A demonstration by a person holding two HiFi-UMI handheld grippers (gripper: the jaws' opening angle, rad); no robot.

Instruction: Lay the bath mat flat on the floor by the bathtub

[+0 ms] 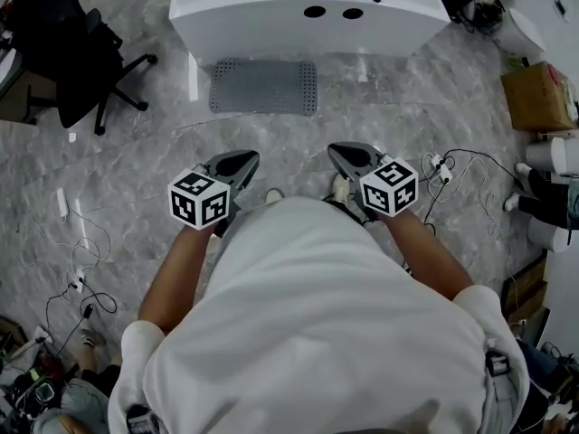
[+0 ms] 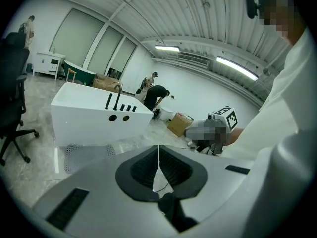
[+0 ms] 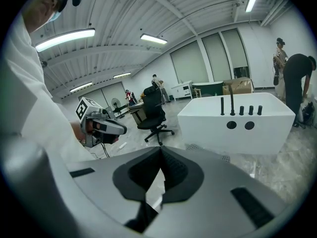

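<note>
As the bath mat is lying flat beside the bathtub, the left gripper and right gripper, both closed and empty, are seemingly awaiting only inspection.

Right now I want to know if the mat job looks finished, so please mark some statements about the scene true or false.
1. The bath mat lies flat on the floor beside the bathtub. True.
2. The left hand-held gripper grips a corner of the mat. False: its jaws are together on nothing, well clear of the mat.
3. The right hand-held gripper is shut and empty. True.
4. An office chair stands between the mat and the tub. False: the office chair stands off to the left of both.
</note>
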